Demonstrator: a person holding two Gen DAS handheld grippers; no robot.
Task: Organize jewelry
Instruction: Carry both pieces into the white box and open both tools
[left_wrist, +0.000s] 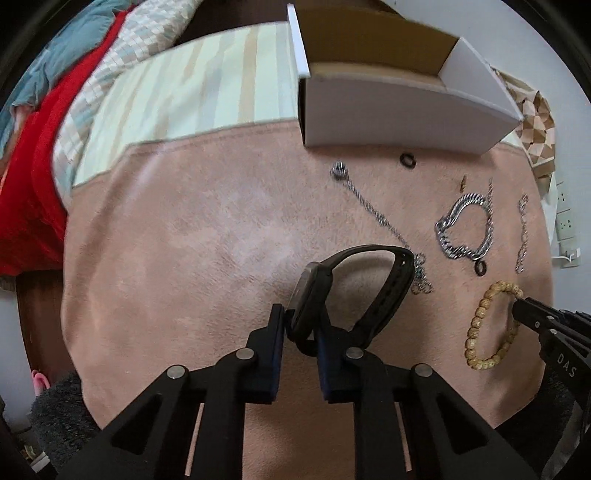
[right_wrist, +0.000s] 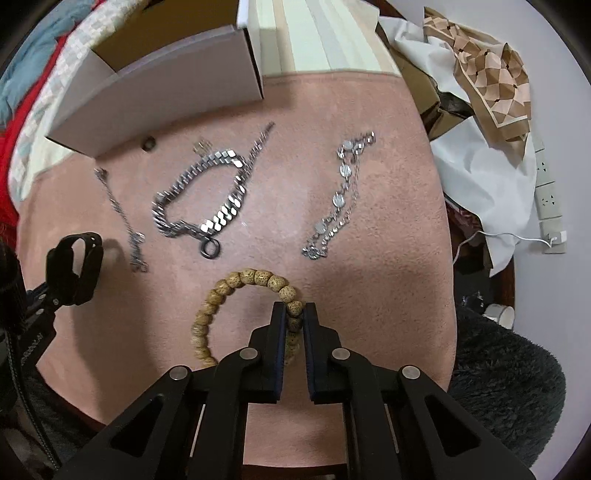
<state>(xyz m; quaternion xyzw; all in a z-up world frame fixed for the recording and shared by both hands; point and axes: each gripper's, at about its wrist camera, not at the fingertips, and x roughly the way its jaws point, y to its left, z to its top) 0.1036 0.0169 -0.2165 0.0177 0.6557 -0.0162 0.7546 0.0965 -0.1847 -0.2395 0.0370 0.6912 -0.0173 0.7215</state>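
Left wrist view: left claw (left_wrist: 301, 325) clamps the black watch (left_wrist: 332, 295); right claw (right_wrist: 293, 314) pinches the wooden bead bracelet (right_wrist: 236, 291). Beyond both claws, the white box (left_wrist: 388, 107) appears empty. Curb chain bracelet (right_wrist: 199, 199), disc chain (right_wrist: 340, 195), thin chain (left_wrist: 376, 214) and rings remain unsorted.

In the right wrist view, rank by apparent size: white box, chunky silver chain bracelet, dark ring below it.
1. white box
2. chunky silver chain bracelet
3. dark ring
The box lies farthest from the camera, yet looks largest.
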